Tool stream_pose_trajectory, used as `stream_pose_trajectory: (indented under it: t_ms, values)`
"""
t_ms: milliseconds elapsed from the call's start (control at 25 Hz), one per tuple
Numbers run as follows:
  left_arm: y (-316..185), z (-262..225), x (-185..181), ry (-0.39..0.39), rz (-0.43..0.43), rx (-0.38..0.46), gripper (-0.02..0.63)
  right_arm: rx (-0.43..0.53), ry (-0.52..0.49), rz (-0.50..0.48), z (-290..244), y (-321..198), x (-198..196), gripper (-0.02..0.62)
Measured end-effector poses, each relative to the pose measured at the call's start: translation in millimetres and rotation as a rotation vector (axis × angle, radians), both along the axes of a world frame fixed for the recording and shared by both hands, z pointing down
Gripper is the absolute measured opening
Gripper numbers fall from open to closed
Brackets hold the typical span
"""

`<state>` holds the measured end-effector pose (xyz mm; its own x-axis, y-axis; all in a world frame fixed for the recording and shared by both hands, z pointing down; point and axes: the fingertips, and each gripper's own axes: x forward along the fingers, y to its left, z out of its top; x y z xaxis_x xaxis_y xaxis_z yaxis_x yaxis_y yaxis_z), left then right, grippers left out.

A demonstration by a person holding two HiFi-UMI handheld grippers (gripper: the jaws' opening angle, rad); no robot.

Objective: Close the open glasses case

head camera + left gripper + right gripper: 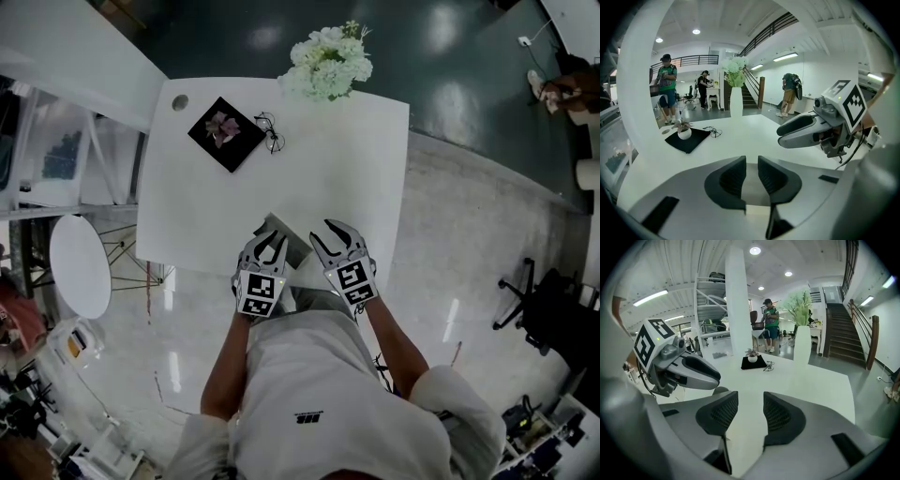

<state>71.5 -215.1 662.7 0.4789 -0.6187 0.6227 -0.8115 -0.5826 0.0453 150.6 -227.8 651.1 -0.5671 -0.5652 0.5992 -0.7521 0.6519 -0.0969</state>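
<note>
The grey, flat-sided glasses case (pixel 293 246) lies at the near edge of the white rectangular surface (pixel 337 159), right in front of the person and partly under the two tools. In the head view only an angular grey slab with a paler strip along its near side shows. From there it is not clear how far its lid stands open. The left hand-held gripper (pixel 269 242) sits over the case's left part. In the left gripper view its dark ribbed jaws stand a narrow gap apart, and the case's dull grey (pixel 751 185) fills that gap. Whether the pads touch the case cannot be made out. The right hand-held gripper (pixel 325 234) is just beside the case on its right. In the right gripper view its jaws are parted wider, with only bare white surface between them, so it holds nothing. At the far side of the surface, well apart from the case, lie a black square mat (pixel 225 131) bearing a small potted plant (pixel 223 125), a pair of thin dark-rimmed spectacles (pixel 271 131) just beside the mat, and a bunch of white flowers (pixel 328 61).
</note>
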Motion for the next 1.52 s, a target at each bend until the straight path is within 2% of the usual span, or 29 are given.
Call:
stream_pose_trajectory:
  t_ms: [200,760,1160,1520]
  values:
    - [4.5,17.1,2.1,-0.003,-0.008,-0.054,0.092,-0.018,-0.004,-0.014,10.3,1.0,-2.5,0.165]
    - [6.1,51.4,12.1,0.001,-0.005,-0.138,0.092,-0.071,0.012,-0.047,39.8,-5.9,-15.2,0.160]
    - [14.8,62.0,15.5,0.030,0.019,-0.169,0.091,-0.079,0.036,0.001,49.6,-2.6,-17.8,0.153]
    - [15.0,57.3,15.2,0.072,0.050,-0.154,0.087,-0.080,0.036,0.064,47.3,5.6,-20.8,0.152]
